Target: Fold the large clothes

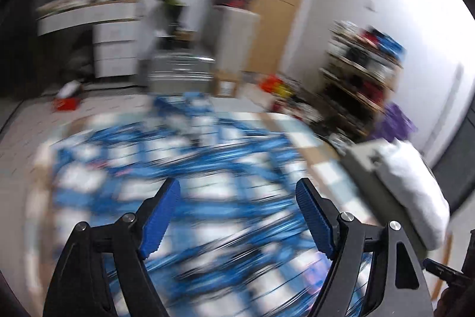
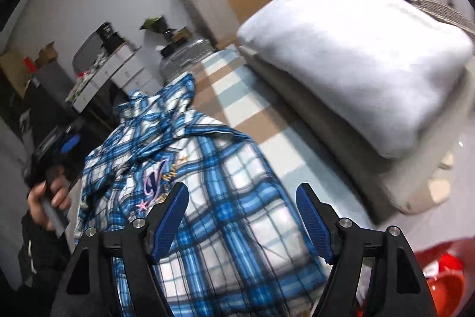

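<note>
Blue-and-white plaid shirt (image 2: pixel 207 168) lies rumpled on a checked table cover (image 2: pixel 237 97), collar end bunched toward the far edge. Right gripper (image 2: pixel 242 192) hovers over the shirt's near half, jaws wide, nothing between the pads. Left gripper (image 1: pixel 237 189) also spread wide and empty above the shirt (image 1: pixel 178 168); that view is motion-blurred. A hand (image 2: pixel 44 198) grips the left tool's handle at the table's left side. Folded white stack (image 2: pixel 356 55) sits right of the shirt, with a bare strip of cover between them.
</note>
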The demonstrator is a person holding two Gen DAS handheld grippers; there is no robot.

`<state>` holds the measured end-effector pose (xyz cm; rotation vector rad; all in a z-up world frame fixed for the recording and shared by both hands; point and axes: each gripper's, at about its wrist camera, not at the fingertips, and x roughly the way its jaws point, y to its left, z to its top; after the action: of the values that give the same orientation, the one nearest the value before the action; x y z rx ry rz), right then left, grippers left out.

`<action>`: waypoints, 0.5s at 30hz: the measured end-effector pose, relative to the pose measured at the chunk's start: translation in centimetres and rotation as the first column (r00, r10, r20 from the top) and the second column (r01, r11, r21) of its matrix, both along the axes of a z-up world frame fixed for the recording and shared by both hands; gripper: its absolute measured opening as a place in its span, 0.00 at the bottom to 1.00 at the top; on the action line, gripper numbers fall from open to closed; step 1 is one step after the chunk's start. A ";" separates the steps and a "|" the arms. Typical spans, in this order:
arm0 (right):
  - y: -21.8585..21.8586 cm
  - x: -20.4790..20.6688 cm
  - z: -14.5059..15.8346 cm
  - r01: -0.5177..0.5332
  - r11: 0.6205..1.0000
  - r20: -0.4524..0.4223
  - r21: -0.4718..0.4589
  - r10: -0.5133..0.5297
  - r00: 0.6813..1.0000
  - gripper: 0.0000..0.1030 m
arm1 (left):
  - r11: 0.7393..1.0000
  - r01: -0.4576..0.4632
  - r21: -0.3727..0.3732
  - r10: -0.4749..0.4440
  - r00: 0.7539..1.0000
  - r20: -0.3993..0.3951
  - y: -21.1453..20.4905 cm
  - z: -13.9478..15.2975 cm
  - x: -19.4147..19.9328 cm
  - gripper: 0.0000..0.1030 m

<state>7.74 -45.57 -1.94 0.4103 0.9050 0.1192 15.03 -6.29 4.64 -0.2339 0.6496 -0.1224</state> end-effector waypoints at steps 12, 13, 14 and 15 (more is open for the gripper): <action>0.9 3.2 -4.7 -0.083 0.990 -0.101 -0.114 0.071 0.992 0.73 | 0.894 -0.443 0.064 0.446 0.875 -0.187 9.2 -8.1 -15.6 0.74; 0.9 3.1 -4.9 -0.087 0.989 -0.106 -0.124 0.074 0.992 0.73 | 0.894 -0.446 0.043 0.445 0.872 -0.201 9.1 -8.6 -16.2 0.74; 0.9 3.2 -5.1 -0.092 0.988 -0.110 -0.128 0.078 0.991 0.73 | 0.896 -0.443 0.020 0.436 0.872 -0.220 8.8 -9.3 -16.5 0.74; 1.0 3.2 -5.4 -0.099 0.987 -0.115 -0.130 0.084 0.990 0.73 | 0.897 -0.441 0.015 0.432 0.871 -0.235 8.4 -9.7 -16.4 0.74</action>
<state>10.91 -44.57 -7.39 0.2510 1.0336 0.1197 -1.35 2.16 -5.11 -0.4336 0.8129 0.3359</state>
